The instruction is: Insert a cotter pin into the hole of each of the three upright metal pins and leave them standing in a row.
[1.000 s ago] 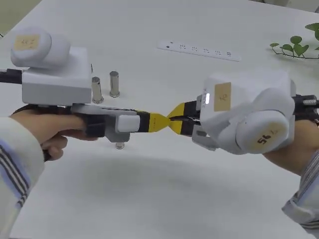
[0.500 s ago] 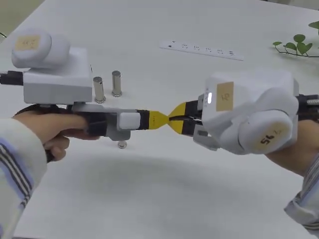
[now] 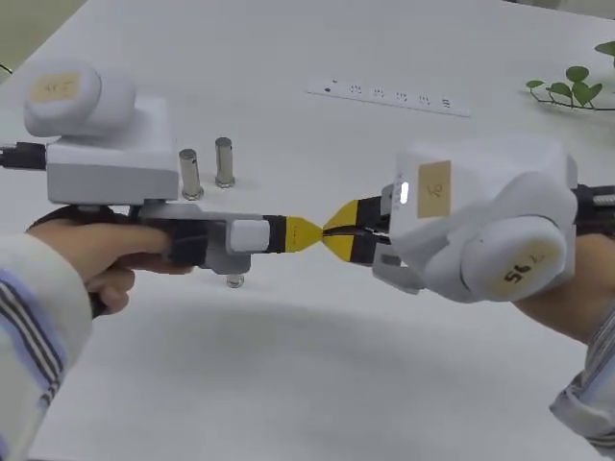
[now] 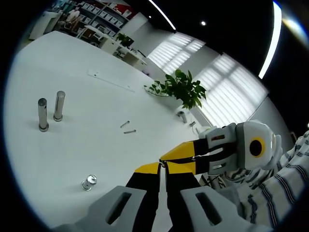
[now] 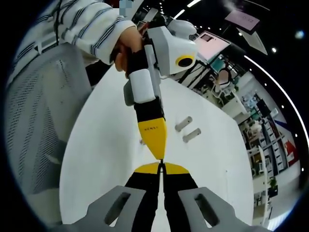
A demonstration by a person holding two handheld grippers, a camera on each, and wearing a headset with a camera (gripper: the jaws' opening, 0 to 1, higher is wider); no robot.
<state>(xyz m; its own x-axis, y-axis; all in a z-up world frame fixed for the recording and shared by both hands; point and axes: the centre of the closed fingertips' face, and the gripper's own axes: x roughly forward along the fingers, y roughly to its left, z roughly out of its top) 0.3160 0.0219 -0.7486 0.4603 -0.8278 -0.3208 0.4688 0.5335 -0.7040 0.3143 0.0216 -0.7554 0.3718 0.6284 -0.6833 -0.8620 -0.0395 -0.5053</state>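
My left gripper (image 3: 307,233) and right gripper (image 3: 336,235) are pinched shut tip to tip, contents too small to tell; two cotter pins (image 4: 129,131) lie loose, and the three metal pins (image 4: 59,105) look unfitted.

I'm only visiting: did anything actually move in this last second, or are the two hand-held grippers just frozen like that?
Nothing visibly changed. The left hand-held gripper and the right hand-held gripper stay tip to tip above the table, jaws shut as before. The two upright metal pins and the third pin stand where they were. The slight shift of the picture is the camera's.
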